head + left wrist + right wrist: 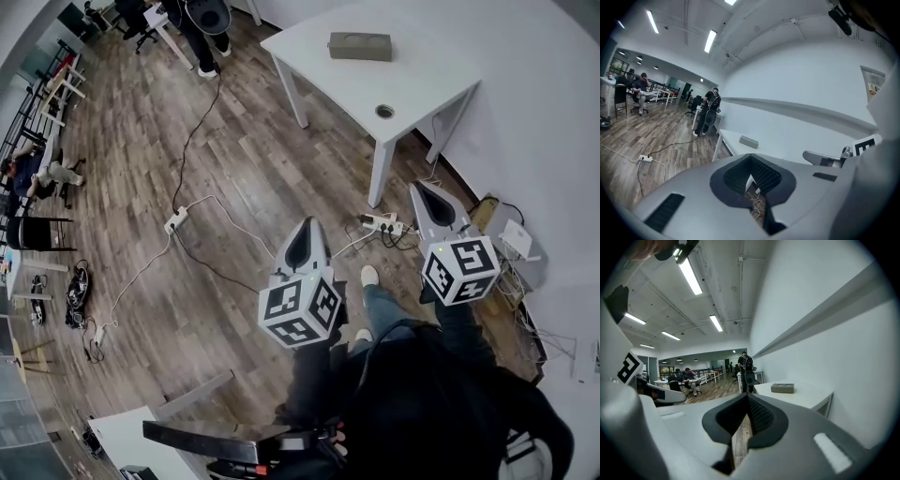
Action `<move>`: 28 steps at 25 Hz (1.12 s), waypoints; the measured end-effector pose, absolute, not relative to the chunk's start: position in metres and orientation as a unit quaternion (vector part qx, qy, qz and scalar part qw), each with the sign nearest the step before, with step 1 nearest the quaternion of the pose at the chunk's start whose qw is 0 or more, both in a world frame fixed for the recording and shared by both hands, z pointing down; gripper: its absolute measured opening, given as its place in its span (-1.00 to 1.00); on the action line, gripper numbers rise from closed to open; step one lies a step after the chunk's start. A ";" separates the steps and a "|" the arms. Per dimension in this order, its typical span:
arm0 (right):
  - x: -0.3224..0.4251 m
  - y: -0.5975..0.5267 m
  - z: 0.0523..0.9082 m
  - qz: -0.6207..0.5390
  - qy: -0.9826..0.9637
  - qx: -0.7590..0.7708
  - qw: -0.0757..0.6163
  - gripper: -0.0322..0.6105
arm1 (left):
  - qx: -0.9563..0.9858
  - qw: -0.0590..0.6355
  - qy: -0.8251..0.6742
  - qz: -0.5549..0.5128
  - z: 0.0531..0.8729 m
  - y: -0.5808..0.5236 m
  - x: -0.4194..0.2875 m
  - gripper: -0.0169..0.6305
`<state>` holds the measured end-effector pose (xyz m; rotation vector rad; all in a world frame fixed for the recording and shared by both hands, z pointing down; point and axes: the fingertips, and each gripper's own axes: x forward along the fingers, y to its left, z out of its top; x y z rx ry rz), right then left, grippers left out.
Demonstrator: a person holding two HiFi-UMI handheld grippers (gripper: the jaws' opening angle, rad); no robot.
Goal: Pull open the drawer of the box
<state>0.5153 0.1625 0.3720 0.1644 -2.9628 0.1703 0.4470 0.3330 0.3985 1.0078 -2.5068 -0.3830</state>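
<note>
Grey rectangular box (360, 46) is sitting far off on the white worktop (422, 80) in the head view, so the whole pull is remaining. Left gripper view: your left gripper (752, 180) is showing jaws closed, empty. Right gripper view: your right gripper (743, 423) is showing likewise.

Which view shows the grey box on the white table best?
Head view: the box shows whole and largest, from above, on the white table. The right gripper view shows it smaller, side-on; the left gripper view, smallest and farthest.
</note>
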 end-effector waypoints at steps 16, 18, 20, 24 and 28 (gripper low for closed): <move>0.355 0.087 0.359 0.046 -0.995 0.008 0.089 -0.93 | 0.340 0.180 -0.912 -0.146 0.370 0.254 0.306 -0.96; 0.338 0.085 0.360 0.047 -0.995 0.008 0.090 -0.93 | 0.336 0.183 -0.912 -0.149 0.372 0.253 0.290 -0.96; 0.320 0.085 0.360 0.046 -0.995 0.005 0.091 -0.92 | 0.332 0.186 -0.913 -0.150 0.374 0.253 0.273 -0.96; 0.273 0.085 0.361 0.041 -0.995 0.006 0.089 -0.93 | 0.333 0.184 -0.912 -0.153 0.376 0.253 0.226 -0.96; 0.210 0.086 0.359 0.038 -0.995 0.016 0.088 -0.92 | 0.336 0.180 -0.912 -0.152 0.372 0.259 0.159 -0.96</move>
